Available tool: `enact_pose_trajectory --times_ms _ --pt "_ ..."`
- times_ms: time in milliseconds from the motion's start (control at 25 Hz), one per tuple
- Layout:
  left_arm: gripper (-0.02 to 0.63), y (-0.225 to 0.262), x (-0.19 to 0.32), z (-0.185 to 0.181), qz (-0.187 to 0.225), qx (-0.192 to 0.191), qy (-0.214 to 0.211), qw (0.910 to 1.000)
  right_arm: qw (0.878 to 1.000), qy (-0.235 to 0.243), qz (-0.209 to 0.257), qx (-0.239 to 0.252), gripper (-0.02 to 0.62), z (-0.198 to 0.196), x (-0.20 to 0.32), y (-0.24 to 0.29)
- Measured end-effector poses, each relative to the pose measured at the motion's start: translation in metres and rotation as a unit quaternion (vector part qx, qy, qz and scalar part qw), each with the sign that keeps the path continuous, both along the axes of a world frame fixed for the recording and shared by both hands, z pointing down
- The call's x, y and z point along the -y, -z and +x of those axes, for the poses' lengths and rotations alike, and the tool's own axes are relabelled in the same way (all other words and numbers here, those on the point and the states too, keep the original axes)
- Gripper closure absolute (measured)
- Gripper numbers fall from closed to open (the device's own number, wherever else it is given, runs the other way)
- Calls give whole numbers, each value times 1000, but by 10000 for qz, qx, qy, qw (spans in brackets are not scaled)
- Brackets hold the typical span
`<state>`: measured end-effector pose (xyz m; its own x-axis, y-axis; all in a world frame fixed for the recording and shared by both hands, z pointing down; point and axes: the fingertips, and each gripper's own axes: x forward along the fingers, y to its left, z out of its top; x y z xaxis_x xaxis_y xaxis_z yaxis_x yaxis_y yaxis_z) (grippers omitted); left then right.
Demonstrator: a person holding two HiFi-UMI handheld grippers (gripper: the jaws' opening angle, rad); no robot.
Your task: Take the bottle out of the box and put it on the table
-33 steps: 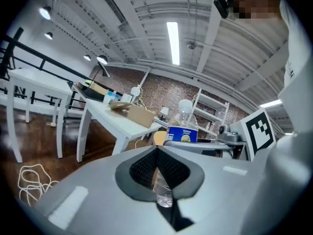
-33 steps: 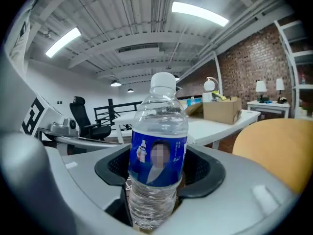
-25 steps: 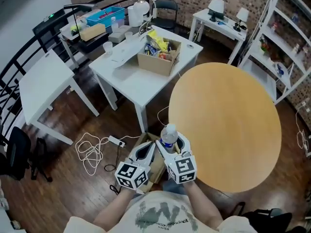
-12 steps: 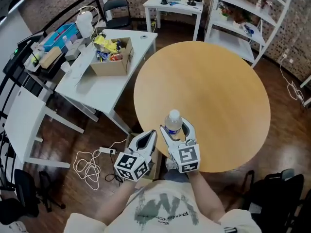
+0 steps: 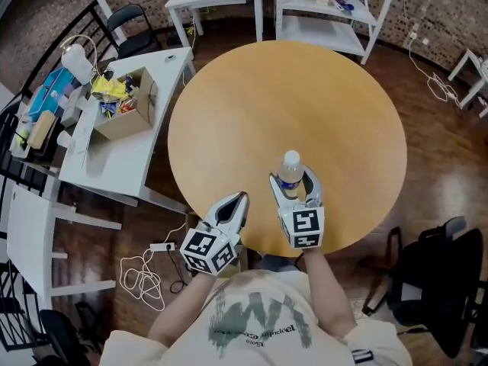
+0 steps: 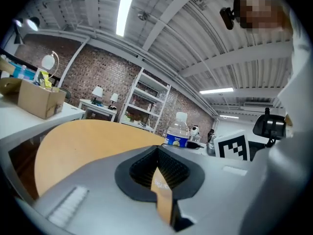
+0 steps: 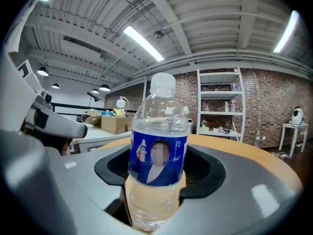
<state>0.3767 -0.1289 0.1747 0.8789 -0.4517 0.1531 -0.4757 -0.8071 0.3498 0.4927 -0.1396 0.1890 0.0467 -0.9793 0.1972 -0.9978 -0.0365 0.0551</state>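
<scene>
The right gripper (image 5: 293, 181) pinches one clear bottle (image 5: 290, 170) upright between its spread jaws, over the near part of the table (image 5: 305, 90). Whether the bottle's base touches the top cannot be told. The left gripper (image 5: 238, 201) is just to the left of it at the table's edge, with its jaws pressed together on nothing.

The tabletop ahead of both grippers is bare. Far ahead and to the left, one open box (image 5: 126, 120) full of packets stands on a white table (image 5: 114, 166). A shelf (image 5: 328, 14) stands beyond the far rim. There are two black chairs, one to the right of the right gripper (image 5: 442, 280) and one far left (image 5: 126, 21). A white cable (image 5: 145, 277) lies coiled on the floor left of the left gripper.

The bottle's blue label (image 7: 159, 155) carries a small bottle picture, and its writing is too small to read.
</scene>
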Motion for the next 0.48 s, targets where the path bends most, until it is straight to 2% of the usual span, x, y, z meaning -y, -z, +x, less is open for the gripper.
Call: enact_pose_trajectory --times_ms 200,480 --pt "609 -10 -11 39 -19 102 -464 9989 9995 -312 -79 -42 302 28 -16 -23" --pt "609 -16 -17 62 -28 246 -757 9968 9994 -316 148 20 294 36 -25 -27"
